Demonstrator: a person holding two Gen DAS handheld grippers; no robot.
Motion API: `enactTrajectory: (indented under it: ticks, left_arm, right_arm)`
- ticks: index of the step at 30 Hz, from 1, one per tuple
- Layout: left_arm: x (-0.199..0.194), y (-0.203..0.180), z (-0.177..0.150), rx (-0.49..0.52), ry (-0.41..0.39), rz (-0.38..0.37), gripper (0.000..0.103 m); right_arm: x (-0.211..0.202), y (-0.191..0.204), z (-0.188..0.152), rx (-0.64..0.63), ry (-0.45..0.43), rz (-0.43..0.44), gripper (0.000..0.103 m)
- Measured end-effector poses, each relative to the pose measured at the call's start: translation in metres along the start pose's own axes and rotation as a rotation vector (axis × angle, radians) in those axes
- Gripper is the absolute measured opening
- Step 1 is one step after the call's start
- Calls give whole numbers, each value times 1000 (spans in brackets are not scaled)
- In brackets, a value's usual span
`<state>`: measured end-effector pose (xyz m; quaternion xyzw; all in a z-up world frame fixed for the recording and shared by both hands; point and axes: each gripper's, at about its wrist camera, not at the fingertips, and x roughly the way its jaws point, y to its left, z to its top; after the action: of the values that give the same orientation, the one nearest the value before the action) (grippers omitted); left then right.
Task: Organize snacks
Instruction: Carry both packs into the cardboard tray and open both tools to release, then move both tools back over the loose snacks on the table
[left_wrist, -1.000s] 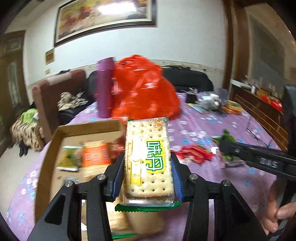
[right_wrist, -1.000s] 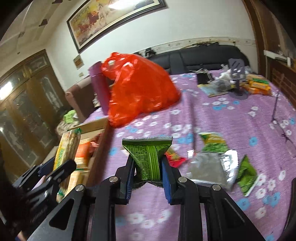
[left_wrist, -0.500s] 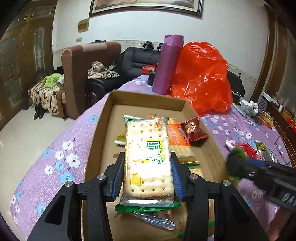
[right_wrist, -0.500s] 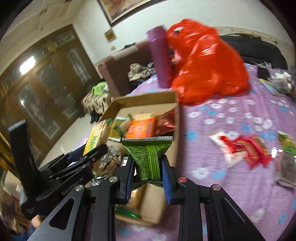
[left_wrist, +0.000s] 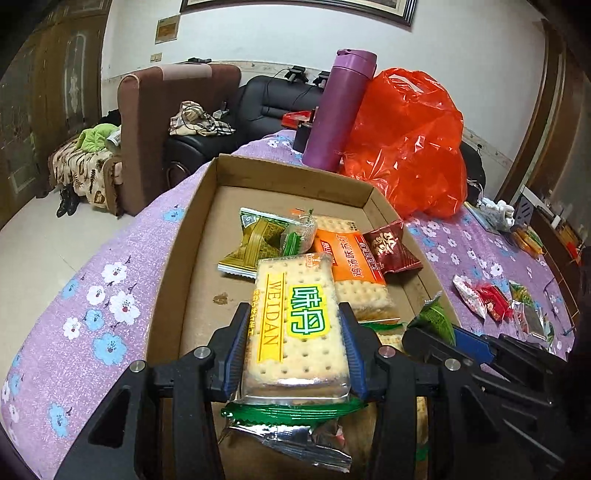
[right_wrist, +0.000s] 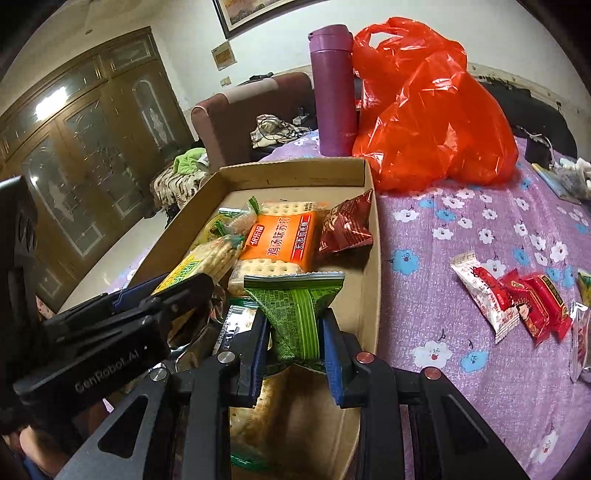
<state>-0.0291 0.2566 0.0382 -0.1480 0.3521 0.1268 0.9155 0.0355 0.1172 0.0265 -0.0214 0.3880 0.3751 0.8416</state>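
The left gripper (left_wrist: 293, 349) is clamped on a cracker pack (left_wrist: 297, 325) and the right gripper (right_wrist: 295, 343) grips a green packet (right_wrist: 297, 314); both hang over the cardboard box (left_wrist: 295, 181), which already holds several snacks. The step looks like the drop-off (loose red snacks (right_wrist: 517, 299) wait on the purple cloth (right_wrist: 461, 206)). Next: lower each load, then part the jaws.

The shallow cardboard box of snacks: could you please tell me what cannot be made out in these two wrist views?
- Near end of the cardboard box: left wrist view, hidden behind the left gripper and its clear pack of square crackers.
- Same end, right wrist view: covered by the right gripper and its green foil packet.
- Silver wrapper: print unreadable, partly under the crackers.
- Red candies: cut by the right edge.
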Motion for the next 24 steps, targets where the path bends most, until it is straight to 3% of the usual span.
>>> enactTrajectory:
  ticks: [10,15,23,24]
  left_arm:
    - [-5,-1,0,-8,-40,-20,46]
    - [-10,-2,0,-10,-68,-22,51]
    - [-15,-2,0,-8,-93,-21,55]
    - [-16,-3,0,-6,-98,-19,55]
  right_arm:
    - [-9,-1,-3,-7,-26,7,33]
    - [-20,0,-2,-9,-64,11,42]
    - [-36,-6,5,34,-99,29,43]
    - [-39,-5,8,35,-104,20,47]
